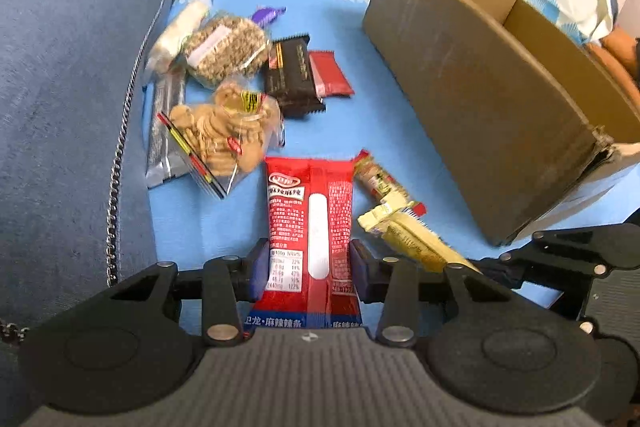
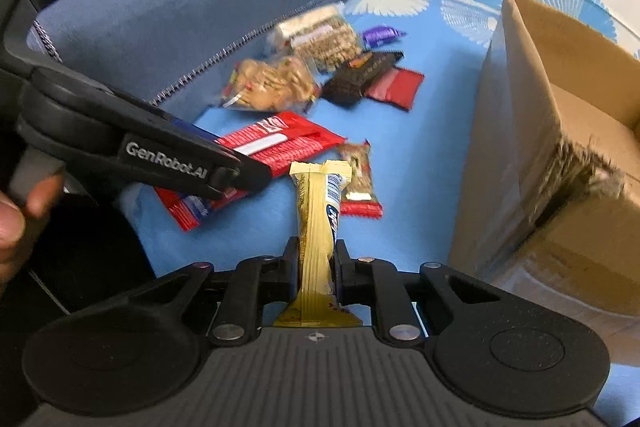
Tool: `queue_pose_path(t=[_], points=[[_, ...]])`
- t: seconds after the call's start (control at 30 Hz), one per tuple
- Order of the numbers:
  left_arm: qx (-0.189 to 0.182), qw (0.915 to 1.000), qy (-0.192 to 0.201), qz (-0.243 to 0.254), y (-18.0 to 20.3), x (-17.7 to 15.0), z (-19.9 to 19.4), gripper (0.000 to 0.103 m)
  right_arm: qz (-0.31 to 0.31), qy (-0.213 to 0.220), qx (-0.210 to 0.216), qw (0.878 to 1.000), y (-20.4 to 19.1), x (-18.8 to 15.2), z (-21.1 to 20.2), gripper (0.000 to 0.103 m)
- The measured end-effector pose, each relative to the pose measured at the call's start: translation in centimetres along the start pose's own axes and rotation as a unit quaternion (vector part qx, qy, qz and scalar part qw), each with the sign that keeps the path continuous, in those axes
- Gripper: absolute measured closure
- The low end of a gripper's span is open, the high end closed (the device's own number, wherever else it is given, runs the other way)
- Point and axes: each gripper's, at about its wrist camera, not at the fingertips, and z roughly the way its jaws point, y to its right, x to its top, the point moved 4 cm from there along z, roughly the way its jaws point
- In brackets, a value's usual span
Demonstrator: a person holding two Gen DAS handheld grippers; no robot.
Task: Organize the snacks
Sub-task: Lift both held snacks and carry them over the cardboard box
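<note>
A long red snack packet [image 1: 310,211] lies on the blue sheet, and my left gripper [image 1: 310,259] is shut on its near end, a pad pressed against each long edge. In the right wrist view, that same left gripper [image 2: 240,175] reaches in from the left over the red packet [image 2: 288,139]. My right gripper [image 2: 318,259] is shut on a yellow wrapped bar [image 2: 320,211], which sticks out forward between the fingers. The yellow bar [image 1: 404,239] also shows at the right of the left wrist view. An open cardboard box [image 1: 480,75] stands to the right.
Loose snacks lie beyond: a cookie bag [image 1: 224,131], a grain-bar bag [image 1: 228,47], a dark packet [image 1: 292,79], a small red packet [image 1: 330,75], a purple sweet [image 1: 266,15], a red-brown bar [image 1: 376,179]. A blue cushion [image 1: 72,67] borders the left. A hand [image 2: 16,219] shows.
</note>
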Motion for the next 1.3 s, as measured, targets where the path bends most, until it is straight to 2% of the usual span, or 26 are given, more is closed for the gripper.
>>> queue_pose_path(t=[0.17,0.57,1.13,1.3], points=[[0.017,0.9995,-0.026,0.01,0.1,-0.1,1.1,0.055,0.012,-0.019,-0.004,1.0,0.6,-0.3,0.6,0.086],[0.029,0.9985,-0.034,0.032,0.6,-0.3,1.5,0.049,0.014,-0.023,-0.01,1.0,0.6,-0.2,1.0,0.084],[0.032,0.9982,-0.034,0.037,0.8,-0.3,1.5,0.049,-0.002,-0.009,-0.017,1.0,0.3,0.0,0.5,0.087],[0.035,0.9982,-0.031,0.036,0.7,-0.2,1.4,0.055,-0.001,0.004,-0.019,1.0,0.2,0.3,-0.1,0.087]])
